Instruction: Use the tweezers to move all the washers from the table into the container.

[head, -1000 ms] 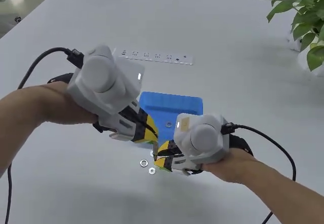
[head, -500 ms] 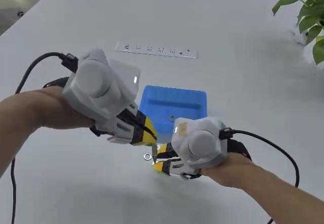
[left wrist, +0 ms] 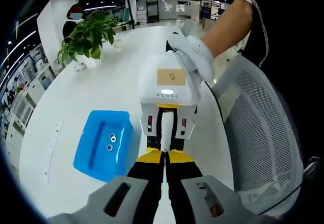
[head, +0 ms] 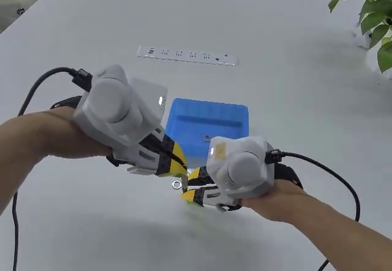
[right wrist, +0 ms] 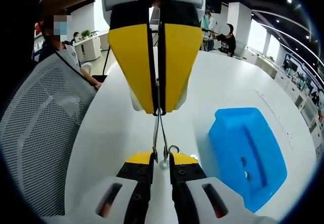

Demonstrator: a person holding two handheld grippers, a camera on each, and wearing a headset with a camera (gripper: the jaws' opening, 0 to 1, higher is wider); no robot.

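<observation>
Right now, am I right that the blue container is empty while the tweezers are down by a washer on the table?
Not quite. The blue container is not empty: the left gripper view shows two washers lying in it. The rest holds: the tweezers are down by a washer on the table.

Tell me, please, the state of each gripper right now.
Left gripper: closed, holding the tweezers.
Right gripper: closed around the tweezers' tips, squeezing them, with a washer just beside.
</observation>
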